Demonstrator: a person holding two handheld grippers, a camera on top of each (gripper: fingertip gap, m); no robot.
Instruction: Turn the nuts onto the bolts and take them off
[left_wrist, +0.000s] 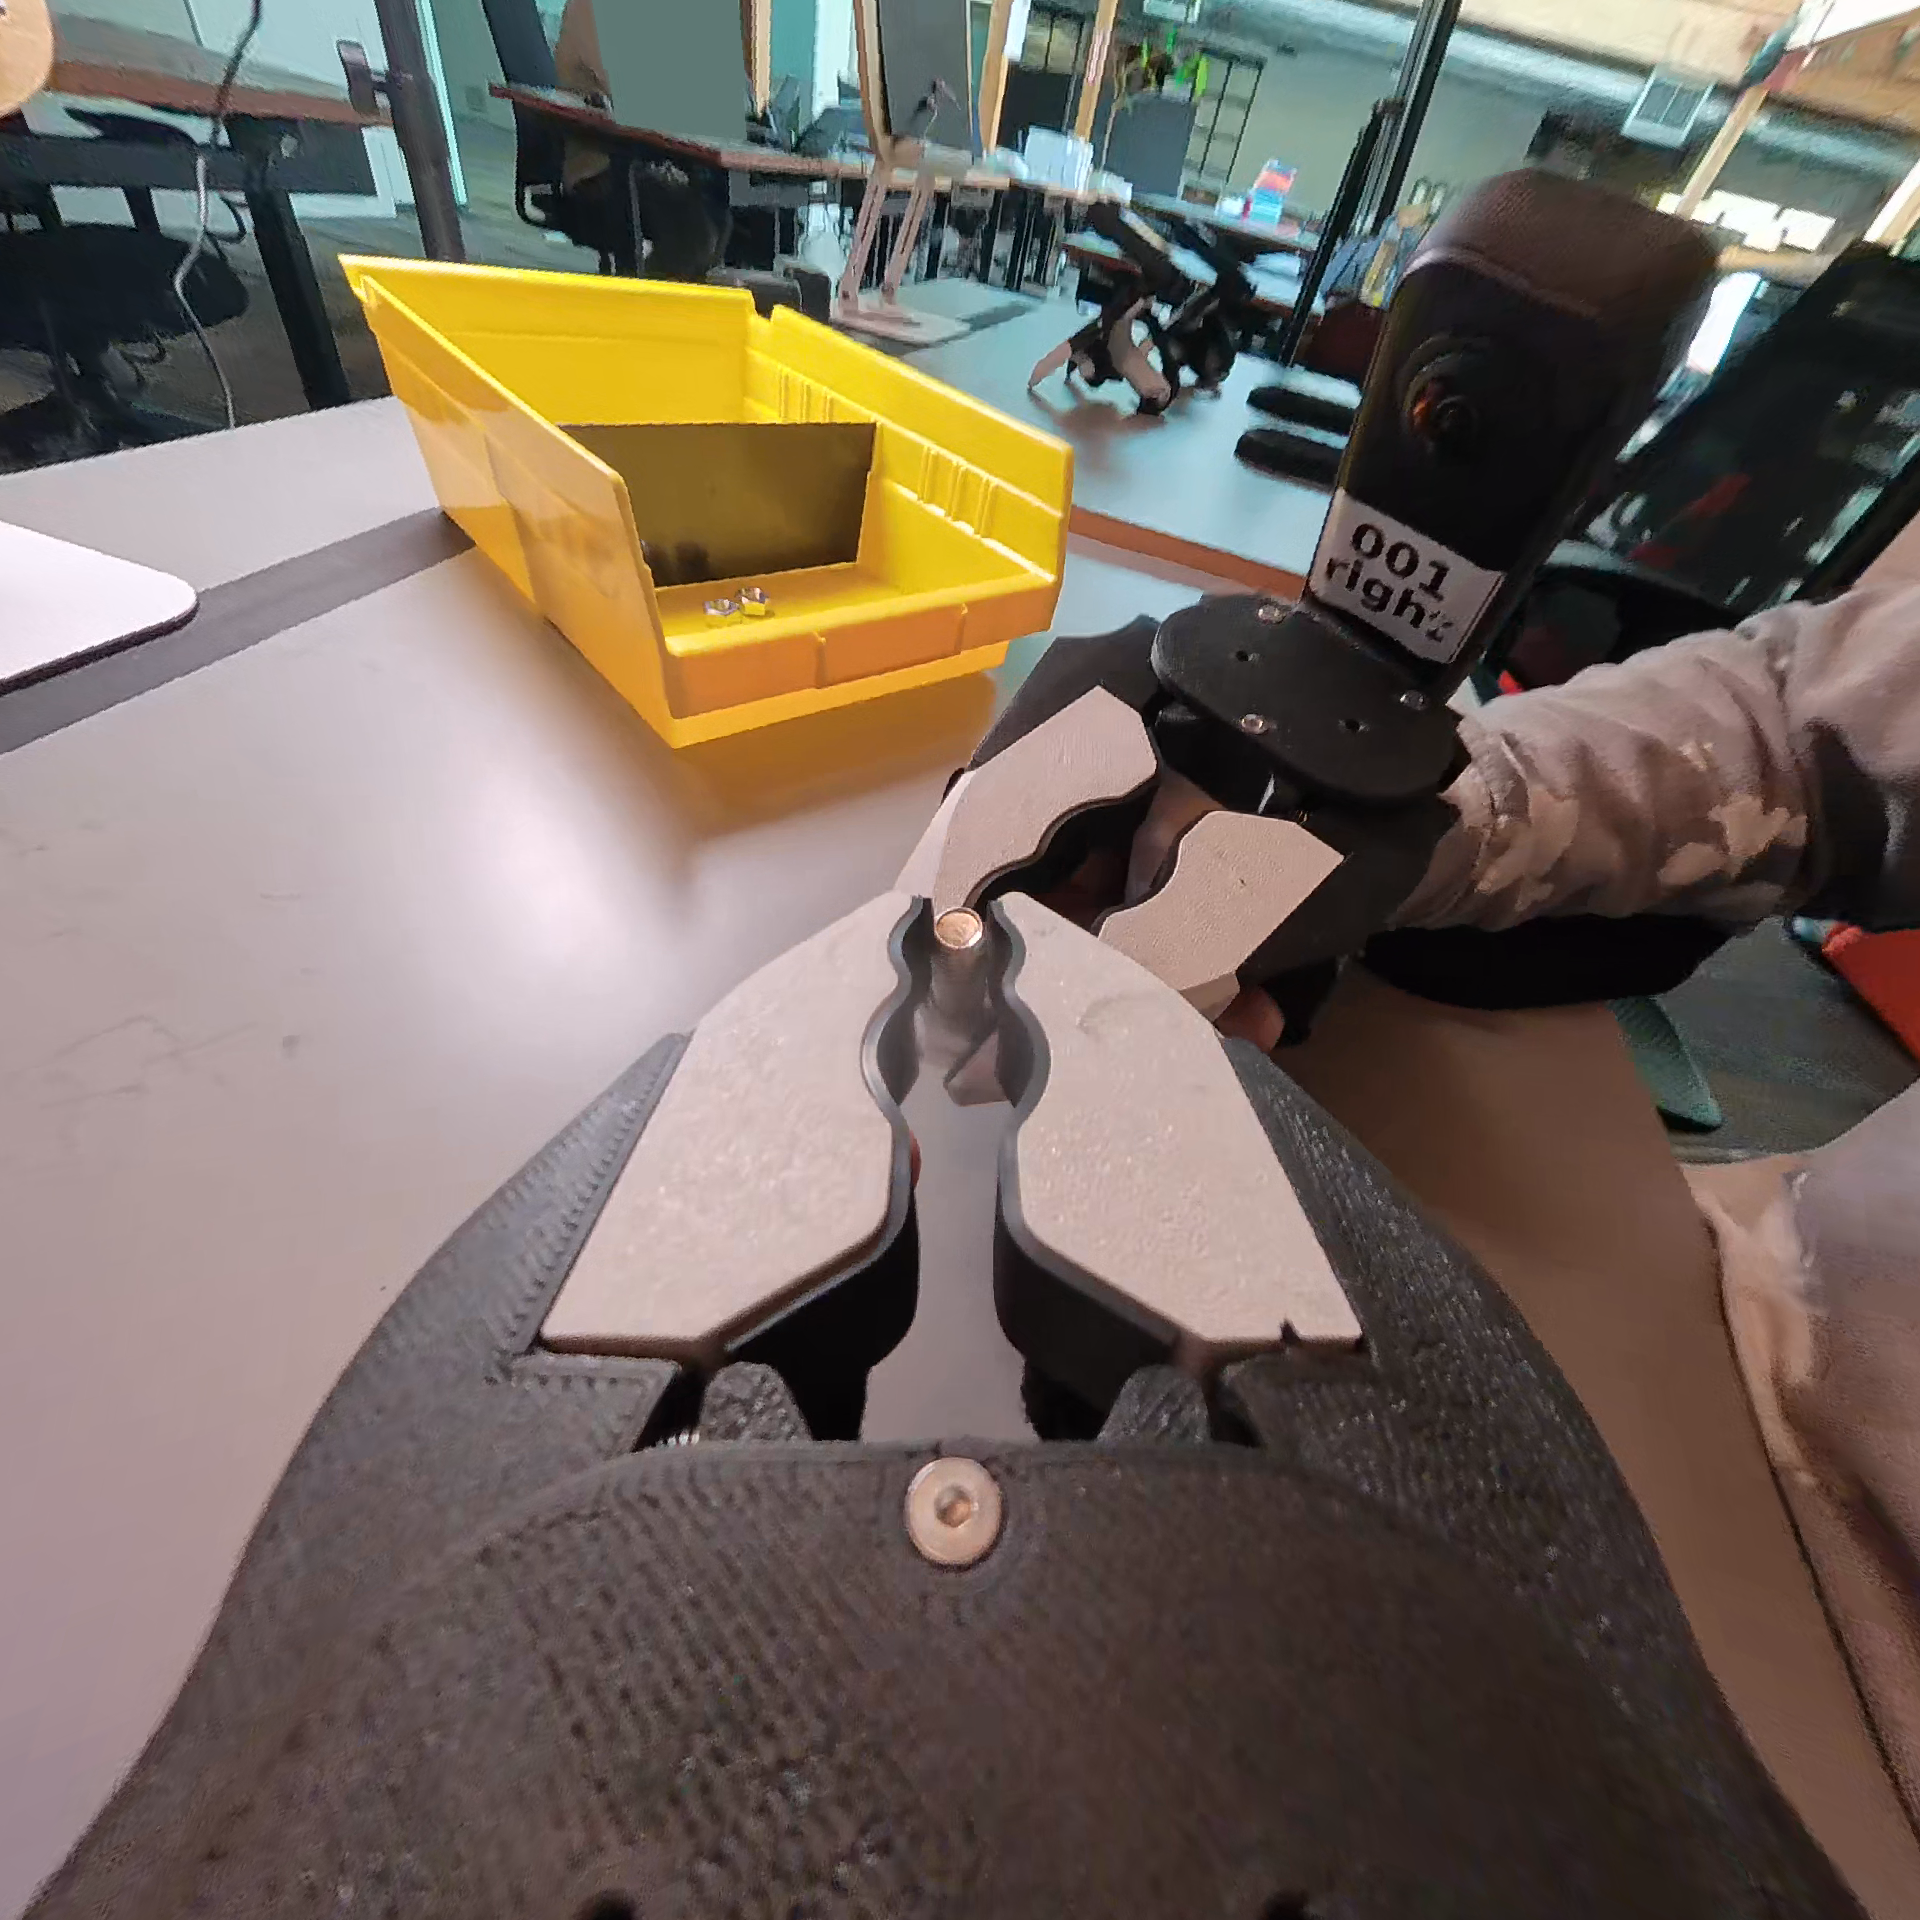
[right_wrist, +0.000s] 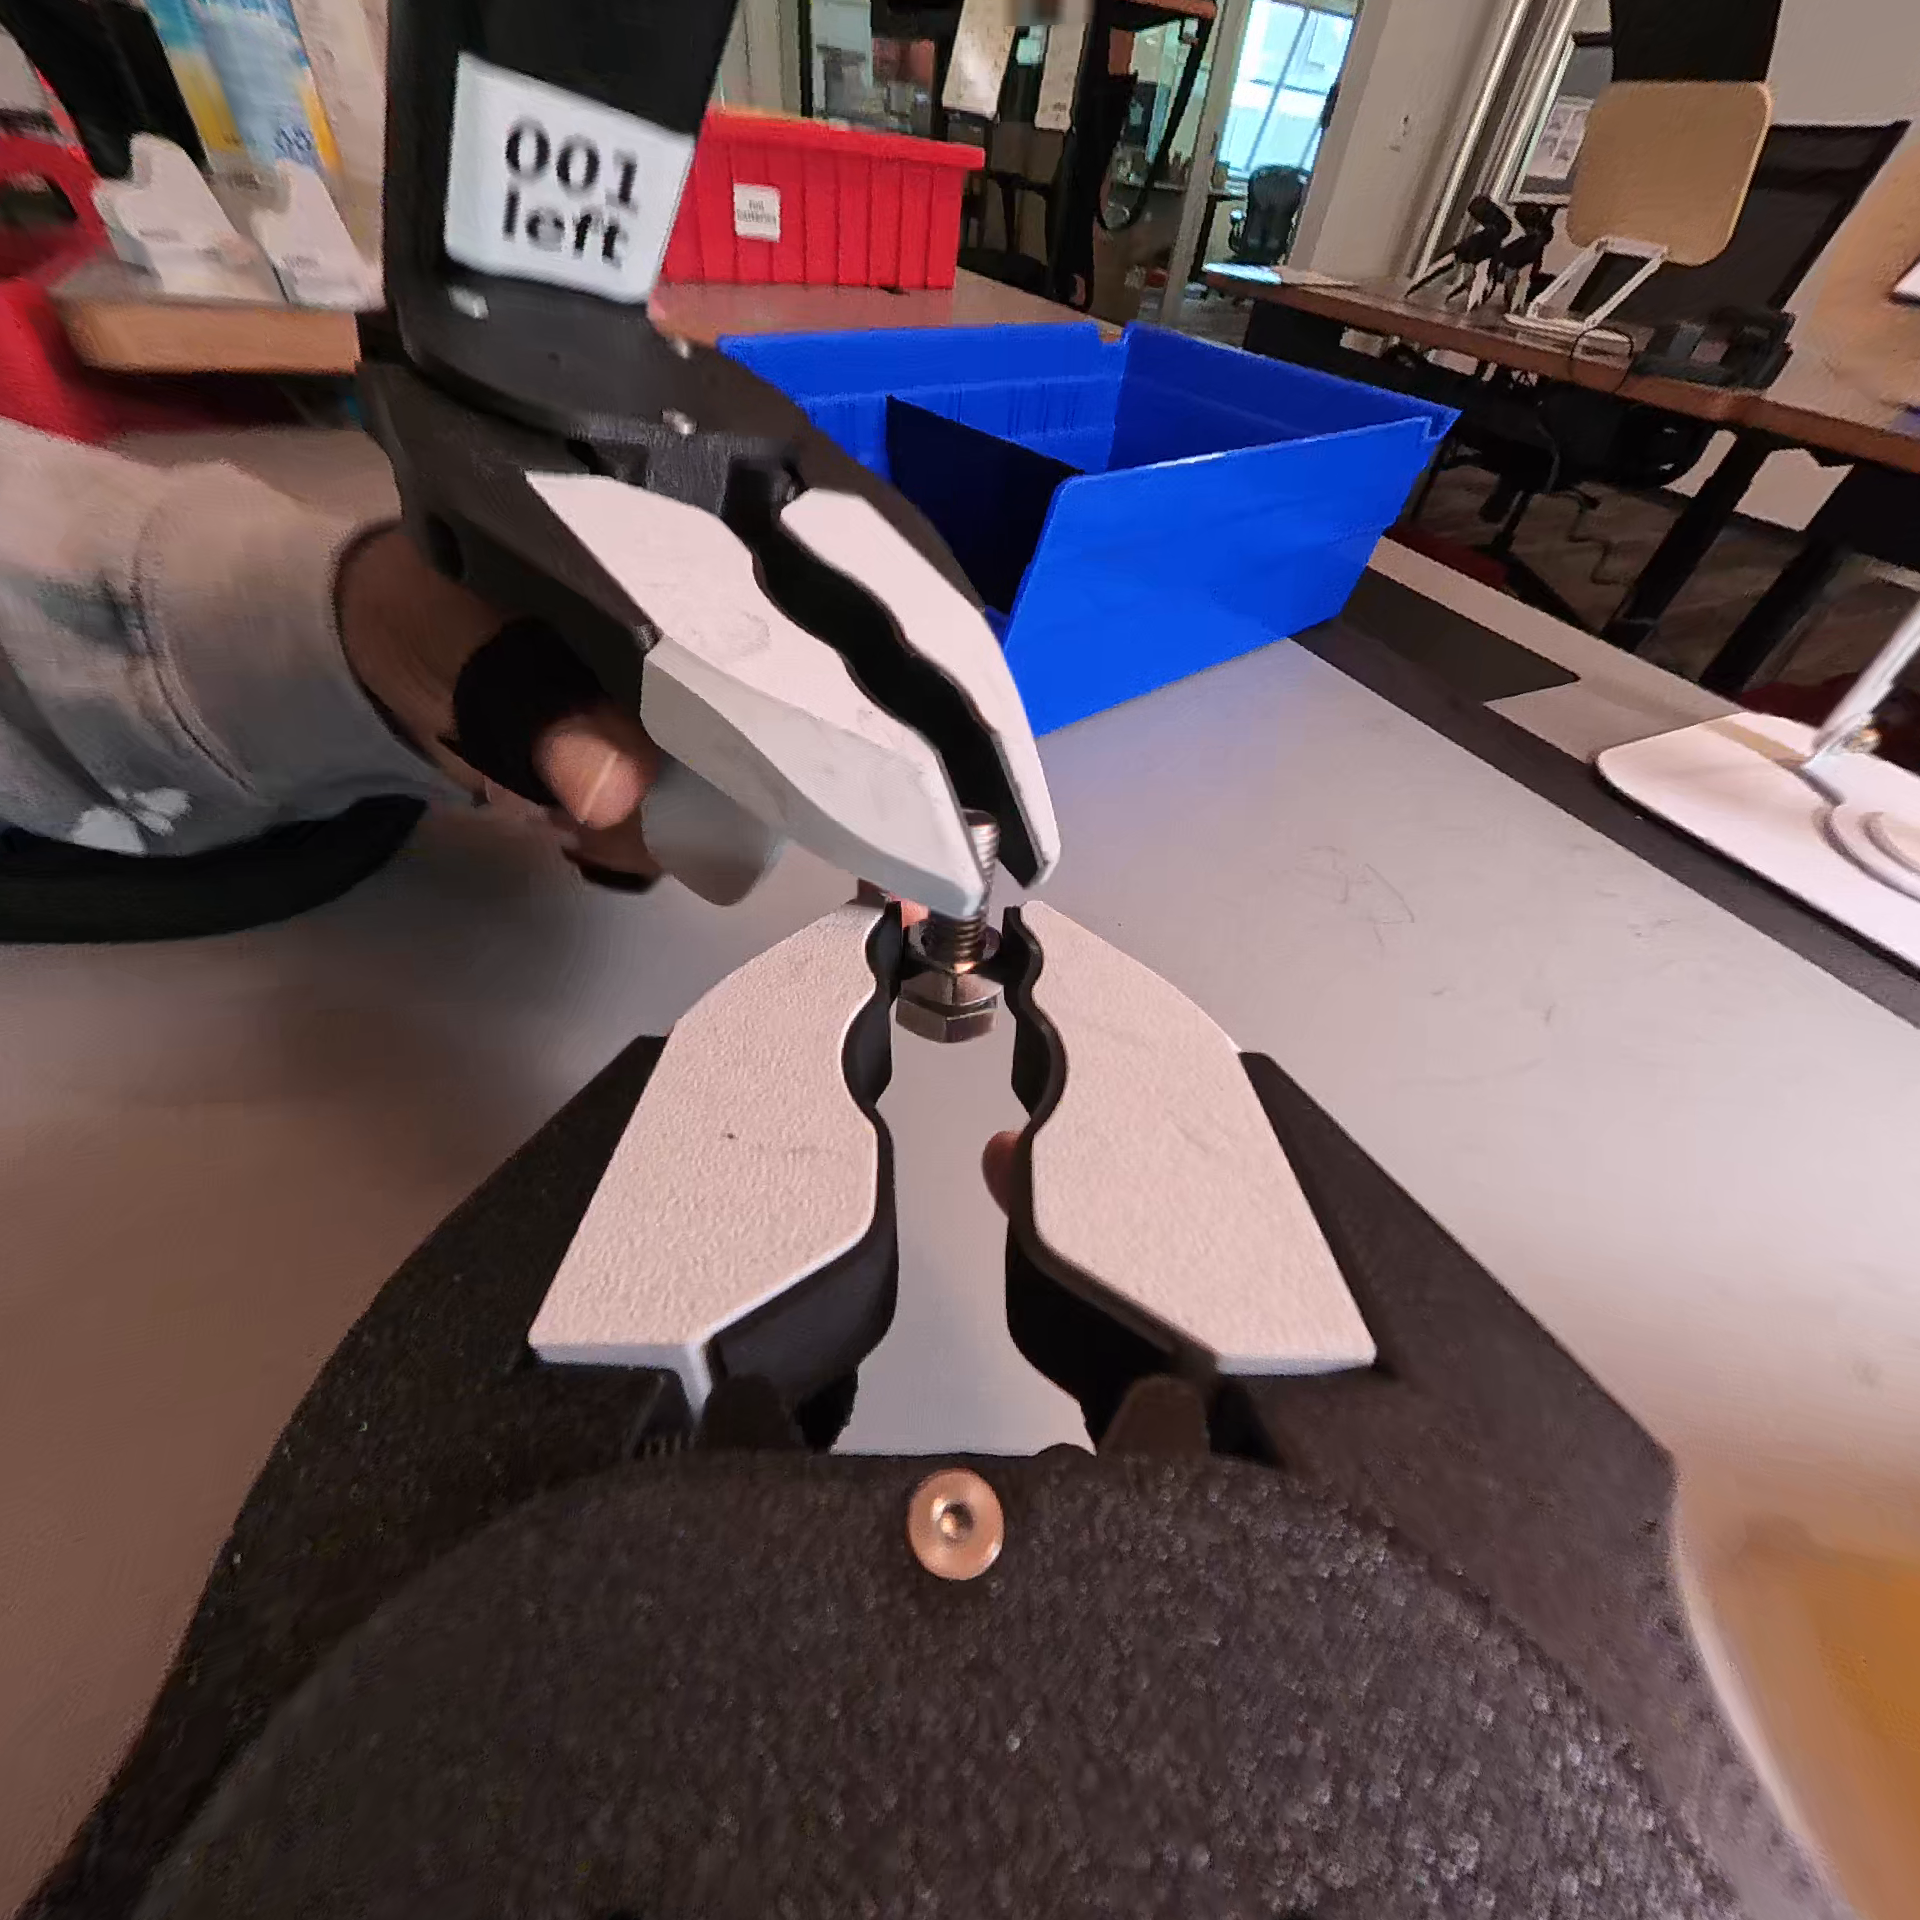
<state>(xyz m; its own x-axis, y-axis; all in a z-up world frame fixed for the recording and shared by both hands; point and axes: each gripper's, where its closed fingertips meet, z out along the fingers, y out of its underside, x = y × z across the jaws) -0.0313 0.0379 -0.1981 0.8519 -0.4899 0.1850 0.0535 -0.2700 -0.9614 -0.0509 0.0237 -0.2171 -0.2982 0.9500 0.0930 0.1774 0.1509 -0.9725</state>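
My left gripper (left_wrist: 956, 914) is shut on a steel bolt (left_wrist: 956, 935), gripping its shank just above the grey table. In the right wrist view the left gripper (right_wrist: 997, 862) comes down from the upper left with the threaded bolt (right_wrist: 982, 836) in its tips. My right gripper (right_wrist: 953, 925) is closed around a hex nut (right_wrist: 945, 1013) sitting on the bolt's thread. In the left wrist view the right gripper (left_wrist: 1018, 904) meets the bolt's end from the right; the nut is hidden there.
A yellow bin (left_wrist: 914, 644) with two loose nuts (left_wrist: 738, 605) stands beyond on the table (left_wrist: 312, 935). A blue bin (right_wrist: 1195, 582) stands behind the grippers, a red bin (right_wrist: 821, 208) farther back. A white stand base (right_wrist: 1745, 790) lies at the right. Only a small space, under 4 cm, lies between the two pairs of fingers.
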